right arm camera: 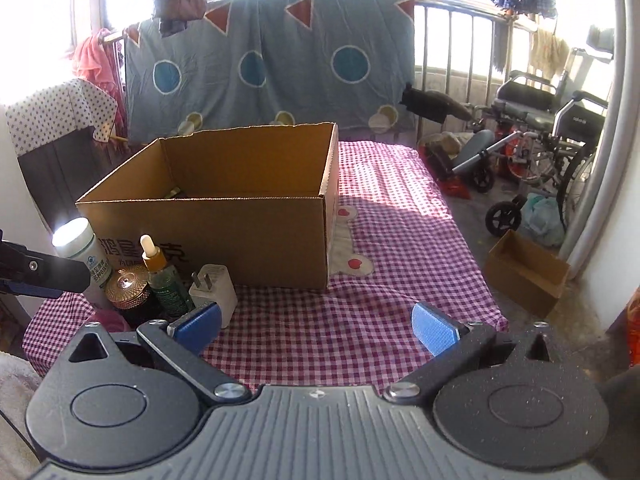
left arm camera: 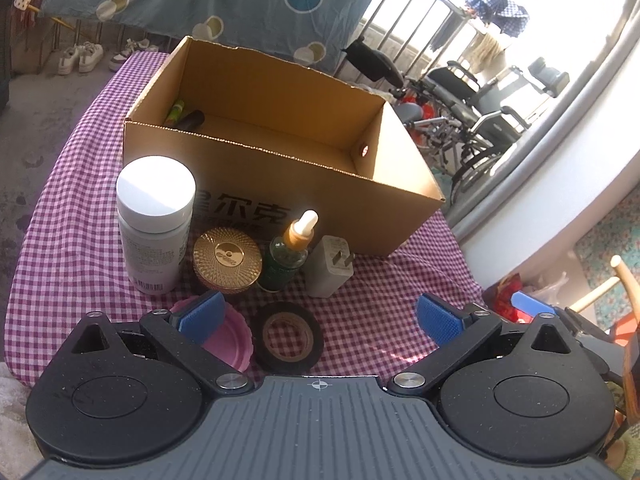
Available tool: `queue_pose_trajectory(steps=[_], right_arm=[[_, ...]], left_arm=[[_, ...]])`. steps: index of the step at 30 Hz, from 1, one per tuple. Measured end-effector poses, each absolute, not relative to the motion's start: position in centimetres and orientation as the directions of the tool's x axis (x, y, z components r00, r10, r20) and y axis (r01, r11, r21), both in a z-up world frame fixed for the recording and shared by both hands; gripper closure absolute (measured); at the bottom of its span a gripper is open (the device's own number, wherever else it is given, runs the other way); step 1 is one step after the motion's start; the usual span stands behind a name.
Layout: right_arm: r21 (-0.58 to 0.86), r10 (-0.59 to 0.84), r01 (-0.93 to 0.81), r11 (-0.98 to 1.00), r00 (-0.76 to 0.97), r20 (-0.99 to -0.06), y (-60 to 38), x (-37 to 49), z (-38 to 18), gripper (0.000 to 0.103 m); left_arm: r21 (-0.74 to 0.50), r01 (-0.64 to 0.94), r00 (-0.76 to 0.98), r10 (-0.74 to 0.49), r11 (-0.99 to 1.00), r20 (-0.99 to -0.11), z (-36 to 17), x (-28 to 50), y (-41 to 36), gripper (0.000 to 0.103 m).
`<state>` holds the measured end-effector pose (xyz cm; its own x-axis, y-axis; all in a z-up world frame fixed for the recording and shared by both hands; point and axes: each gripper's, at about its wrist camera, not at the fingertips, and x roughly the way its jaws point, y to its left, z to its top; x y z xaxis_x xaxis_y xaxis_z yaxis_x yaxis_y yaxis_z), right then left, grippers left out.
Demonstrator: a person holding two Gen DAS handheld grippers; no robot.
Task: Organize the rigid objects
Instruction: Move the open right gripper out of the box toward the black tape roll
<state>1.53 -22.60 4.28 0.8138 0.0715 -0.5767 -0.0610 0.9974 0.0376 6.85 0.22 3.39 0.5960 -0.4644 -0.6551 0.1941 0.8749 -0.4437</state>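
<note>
An open cardboard box [left arm camera: 224, 196] [right arm camera: 256, 232] stands on the checked cloth, with a green tube [left arm camera: 176, 111] and a dark item [left arm camera: 192, 120] inside. In front of it stand a white bottle [left arm camera: 154, 224] [right arm camera: 86, 254], a gold-lidded jar [left arm camera: 227, 256] [right arm camera: 128, 286], a green dropper bottle [left arm camera: 287, 254] [right arm camera: 164, 276] and a white plug adapter [left arm camera: 330, 266] [right arm camera: 214, 286]. A pink lid [left arm camera: 232, 340] and a black tape roll [left arm camera: 289, 338] lie nearer. My left gripper [left arm camera: 320, 314] is open above the tape roll, empty. My right gripper [right arm camera: 316, 326] is open and empty over bare cloth.
The checked cloth [right arm camera: 400, 240] covers the table, whose edges drop off left and right. A small cardboard box [right arm camera: 526, 272] sits on the floor at right, wheelchairs [right arm camera: 540, 132] beyond it. A blue blanket [right arm camera: 272, 64] hangs on a rail behind.
</note>
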Motion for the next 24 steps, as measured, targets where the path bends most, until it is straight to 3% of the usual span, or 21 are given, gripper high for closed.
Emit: queue_pose_trajectory(steps=[11,19,24], right_arm=[[0.021,0.179,-0.201,0.979,0.814,-0.552,-21.3,1.7,4.3,0.000],[0.234,0.285,-0.182,0.955,0.778,-0.560,-23.6,2.4,3.5,0.000],[0.317,0.341,-0.181,0.931,0.742,-0.577,-23.5,3.3,2.5,0.000]], left_arm=[[-0.407,0.290,0.671,-0.488,0.866,-0.559,3.4,5.1,-0.1,0.000],[-0.133,0.340,0.693,-0.344,0.931,-0.633,1.8,4.5,-3.3,0.000],[-0.057,0.393,0.679,-0.332,0.918,-0.655,0.5,3.9,-5.0,0.000]])
